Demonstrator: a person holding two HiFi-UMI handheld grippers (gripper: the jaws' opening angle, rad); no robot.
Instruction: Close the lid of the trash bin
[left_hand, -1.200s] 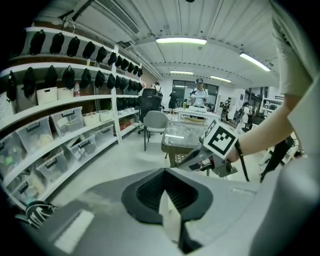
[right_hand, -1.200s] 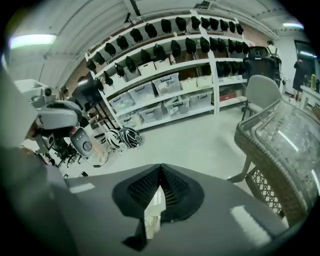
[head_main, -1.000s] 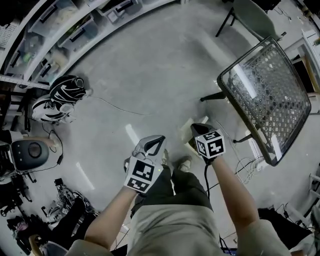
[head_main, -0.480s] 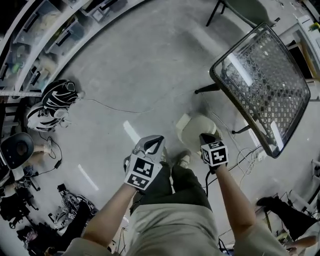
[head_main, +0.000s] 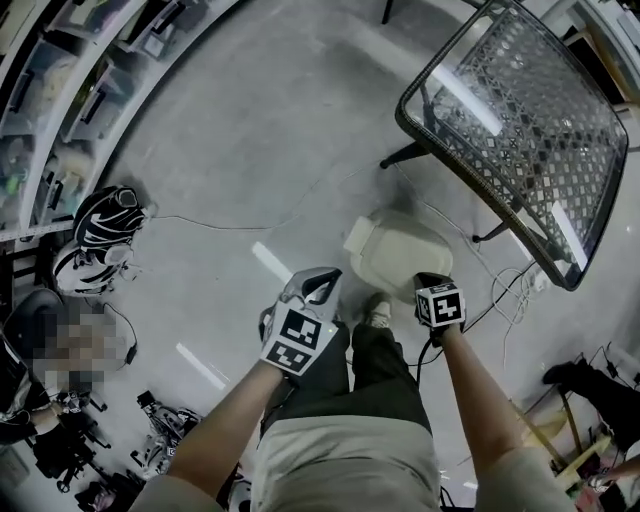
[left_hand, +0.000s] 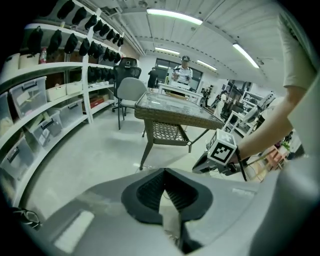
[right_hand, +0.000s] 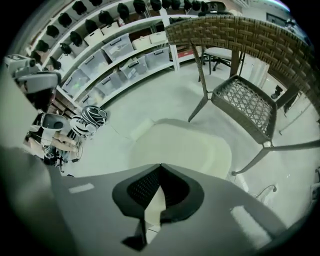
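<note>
Approach stage. The trash bin (head_main: 398, 255) stands beside the wicker table (head_main: 520, 130), and its lid (right_hand: 180, 147) looks nearly flat. The right gripper (head_main: 432, 282) hangs at the bin's near edge. Both it and the left gripper (head_main: 322, 284) have their jaws together and empty. Next move, as judged: press the lid down firmly.

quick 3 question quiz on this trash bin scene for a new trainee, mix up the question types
1. True or false: the left gripper is clamped on the trash bin.
2. Multiple choice: the trash bin stands closest to
A. the wicker table
B. the shelves
C. the striped bag
3. Fill in: the jaws of the right gripper, which hangs over the bin's near edge, are ___ (apart or together).

Key
1. False: its jaws are together on nothing, and it is off to the bin's left.
2. A
3. together
</note>
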